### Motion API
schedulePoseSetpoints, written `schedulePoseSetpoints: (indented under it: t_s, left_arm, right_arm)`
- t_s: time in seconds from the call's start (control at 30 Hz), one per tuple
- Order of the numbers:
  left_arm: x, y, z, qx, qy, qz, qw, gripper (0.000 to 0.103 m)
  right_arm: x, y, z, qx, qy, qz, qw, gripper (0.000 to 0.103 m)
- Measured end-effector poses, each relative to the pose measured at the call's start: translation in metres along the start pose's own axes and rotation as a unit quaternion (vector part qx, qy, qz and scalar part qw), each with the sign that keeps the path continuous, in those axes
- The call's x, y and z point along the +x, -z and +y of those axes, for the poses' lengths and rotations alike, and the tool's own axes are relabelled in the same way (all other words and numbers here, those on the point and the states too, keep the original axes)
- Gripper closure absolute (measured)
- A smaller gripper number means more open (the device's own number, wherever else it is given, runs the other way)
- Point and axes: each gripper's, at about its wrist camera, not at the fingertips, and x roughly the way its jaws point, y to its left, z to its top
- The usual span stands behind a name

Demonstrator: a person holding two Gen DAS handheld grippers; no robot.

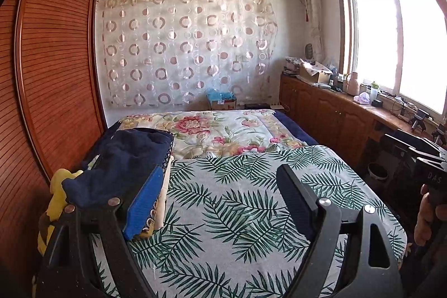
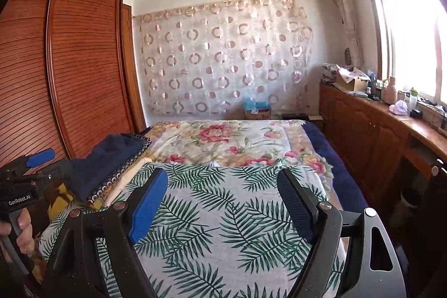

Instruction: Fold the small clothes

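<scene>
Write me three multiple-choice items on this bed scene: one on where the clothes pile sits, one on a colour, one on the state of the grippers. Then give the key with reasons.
1. Where is the pile of clothes?
A. at the left edge of the bed
B. on the window counter
C. on the floor

2. What colour is the garment on top of the pile?
A. white
B. red
C. navy blue

3. How do the left gripper and right gripper stand?
A. both shut on cloth
B. both open, holding nothing
C. one shut on a sock

Key: 1 A, the pile lies beside the wardrobe on the leaf-print sheet. 2 C, dark navy cloth tops it. 3 B, only sheet shows between the spread fingers.
</scene>
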Motion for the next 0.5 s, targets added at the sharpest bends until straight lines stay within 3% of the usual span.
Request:
schedulePoseSetpoints:
  t_s: [0.5]
  left_arm:
    - [-0.008, -0.002, 0.003, -0.002, -0.011, -0.008, 0.9999, 0.019]
  right_arm:
    - [0.031, 0.004, -0.003, -0.003, -0.001, 0.0, 1.0, 0.021]
